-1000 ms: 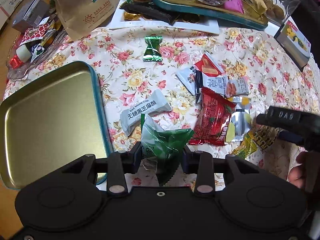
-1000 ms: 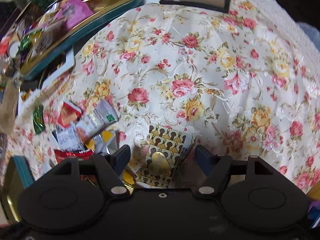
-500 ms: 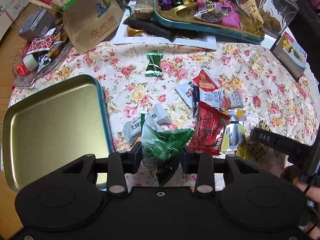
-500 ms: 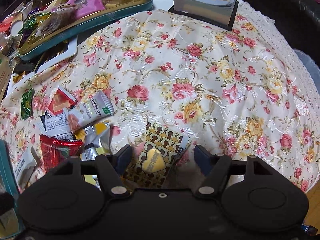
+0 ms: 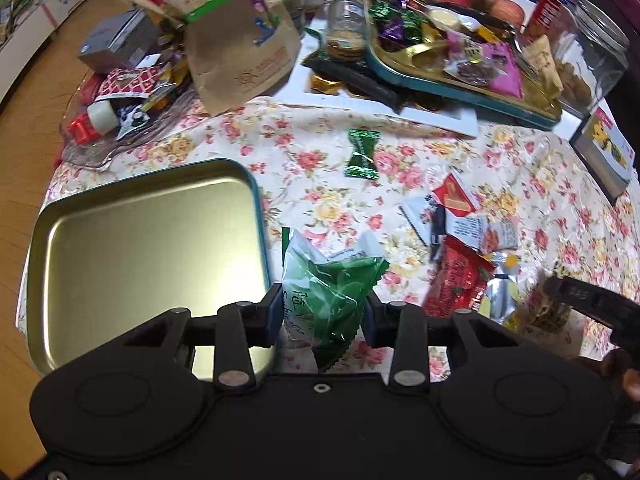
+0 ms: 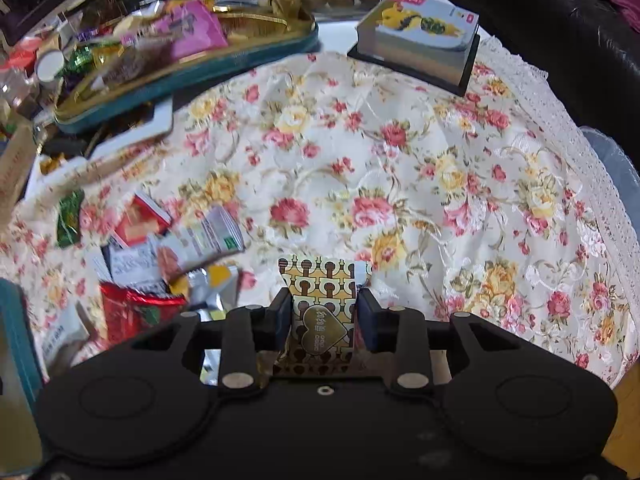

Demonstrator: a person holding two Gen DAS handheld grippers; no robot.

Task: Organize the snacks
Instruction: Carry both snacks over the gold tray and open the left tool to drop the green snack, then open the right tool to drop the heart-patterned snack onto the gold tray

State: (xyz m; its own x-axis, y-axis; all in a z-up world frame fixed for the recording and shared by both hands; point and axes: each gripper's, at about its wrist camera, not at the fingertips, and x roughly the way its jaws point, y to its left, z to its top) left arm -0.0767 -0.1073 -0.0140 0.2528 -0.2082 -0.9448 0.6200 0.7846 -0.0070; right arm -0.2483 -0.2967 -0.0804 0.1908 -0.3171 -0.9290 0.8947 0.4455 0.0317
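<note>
Snacks in two places: one packet in each claw, the rest loose on the flowered cloth (image 6: 400, 184).

Green packet (image 5: 332, 292) clamped by the left claw (image 5: 320, 312) across its lower half, top flopping free, held in the air just right of the gold tray (image 5: 148, 264) and near its rim. Brown-and-gold patterned packet (image 6: 322, 308) pinched by the right claw (image 6: 322, 316), held above the cloth beside the loose pile.

Likely to slip: slick wrapper, air-filled body, grip on one part only, so prone to twisting or sliding out on a quick swing toward the tray. Could also fall short on release and catch on the raised rim instead of landing flat inside. Could bump, too, with both claws near each other and probably bound for the same tray. On a low pass, risk of dragging the red packet (image 5: 456, 284) and its neighbours across the cloth.

Looks: green packet crinkled, puffy, glossy, with a saw-tooth seam at the bottom. Patterned one flatter and stiffer, with a heart label in the middle. Twisted green candy (image 5: 363, 155) alone farther back on the cloth, well apart from the pile.
</note>
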